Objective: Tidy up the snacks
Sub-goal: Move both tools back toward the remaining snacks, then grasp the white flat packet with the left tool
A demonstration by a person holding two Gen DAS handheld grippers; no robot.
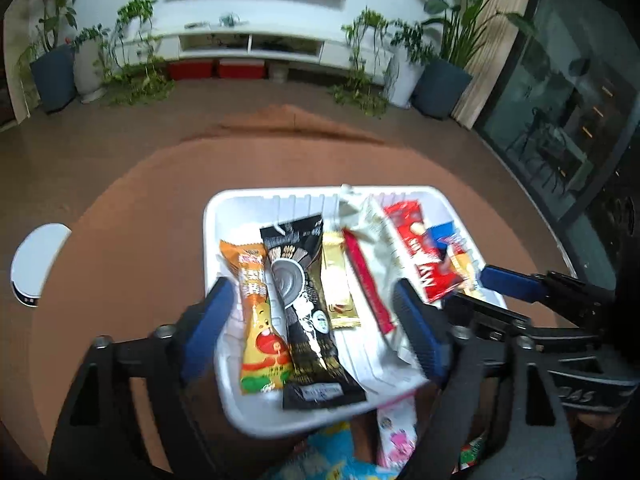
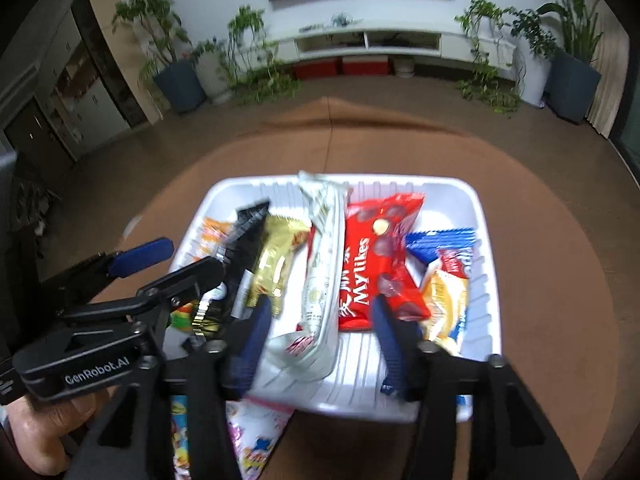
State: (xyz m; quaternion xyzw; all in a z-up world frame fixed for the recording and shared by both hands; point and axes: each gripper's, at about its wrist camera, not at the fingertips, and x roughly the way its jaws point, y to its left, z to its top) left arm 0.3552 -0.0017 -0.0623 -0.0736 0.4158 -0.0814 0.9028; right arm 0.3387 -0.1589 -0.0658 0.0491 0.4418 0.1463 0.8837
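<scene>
Snacks in bright wrappers mostly fill the white plastic tray, pink packets remain on the worktop at lower frame, both grippers' fingers released.

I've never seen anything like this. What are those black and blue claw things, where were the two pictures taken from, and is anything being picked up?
They are hand-held grippers, one in each of a person's hands, each carrying a camera that looks along its blue fingers. One picture is from the left gripper, the other from the right gripper. Both are open, holding nothing, over a white tray on a round brown table. The tray holds snack packets, among them a red Mylikes bag, a black packet and an orange packet. More packets lie in front of the tray.
</scene>
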